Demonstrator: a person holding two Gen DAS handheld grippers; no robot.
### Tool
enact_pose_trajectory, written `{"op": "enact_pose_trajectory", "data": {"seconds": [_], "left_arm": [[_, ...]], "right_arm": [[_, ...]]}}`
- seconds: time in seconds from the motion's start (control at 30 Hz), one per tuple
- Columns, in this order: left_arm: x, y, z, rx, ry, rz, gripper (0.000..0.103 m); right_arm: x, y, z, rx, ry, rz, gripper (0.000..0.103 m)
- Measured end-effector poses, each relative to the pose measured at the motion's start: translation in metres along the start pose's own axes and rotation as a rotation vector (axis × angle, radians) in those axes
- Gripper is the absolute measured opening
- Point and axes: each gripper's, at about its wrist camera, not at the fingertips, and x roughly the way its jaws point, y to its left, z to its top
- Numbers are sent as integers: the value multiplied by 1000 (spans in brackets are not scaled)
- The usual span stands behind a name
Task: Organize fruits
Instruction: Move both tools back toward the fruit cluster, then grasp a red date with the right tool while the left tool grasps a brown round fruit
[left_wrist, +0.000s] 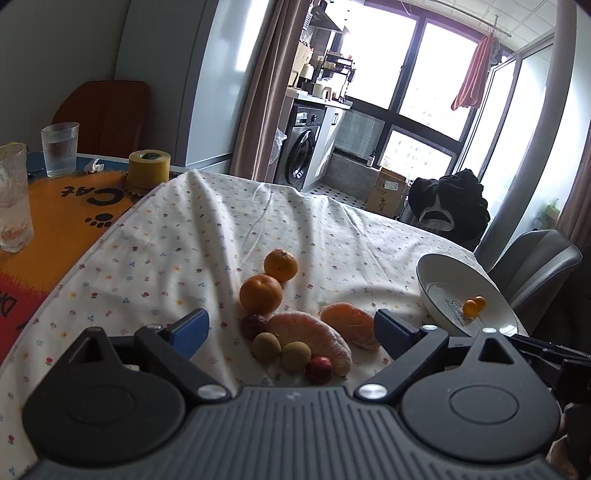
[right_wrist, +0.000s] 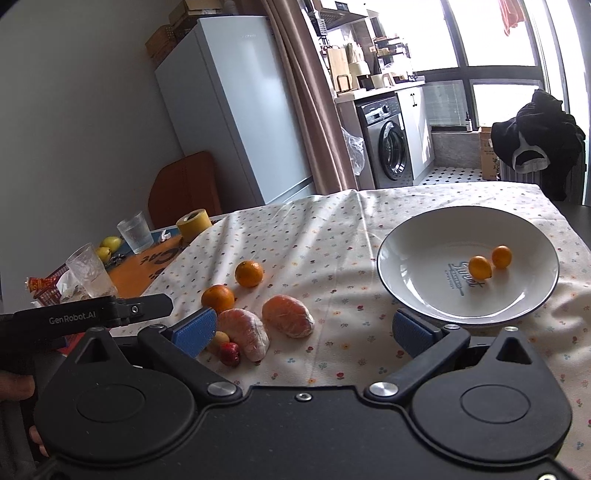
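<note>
A heap of fruit lies on the flowered tablecloth: two tangerines, a peeled pomelo segment, a peeled orange segment, two tan longans, and small red fruits. My left gripper hangs open just in front of the heap, holding nothing. A white plate holds two kumquats. My right gripper is open and empty, between the peeled segments and the plate. The left gripper's body shows at the left of the right wrist view.
Beyond the cloth's left edge an orange mat carries two glasses, a yellow tape roll and snack wrappers. A grey chair stands past the plate. A fridge and washing machine are behind.
</note>
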Motion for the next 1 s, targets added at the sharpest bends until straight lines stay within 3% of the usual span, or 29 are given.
{"op": "enact_pose_trajectory", "data": {"seconds": [0.1, 0.33, 0.5, 0.73, 1.0], "left_arm": [[2, 6, -2, -6, 3, 11, 90], [11, 18, -7, -26, 34, 12, 69], [18, 24, -10, -28, 50, 9, 56], [26, 34, -14, -35, 73, -6, 41], [31, 40, -17, -39, 82, -13, 38]], "right_arm": [[10, 5, 0, -15, 34, 19, 86], [32, 20, -1, -16, 100, 80, 70], [52, 33, -2, -26, 162, 120, 42], [71, 48, -8, -59, 209, 139, 38], [92, 57, -12, -88, 252, 138, 33]]}}
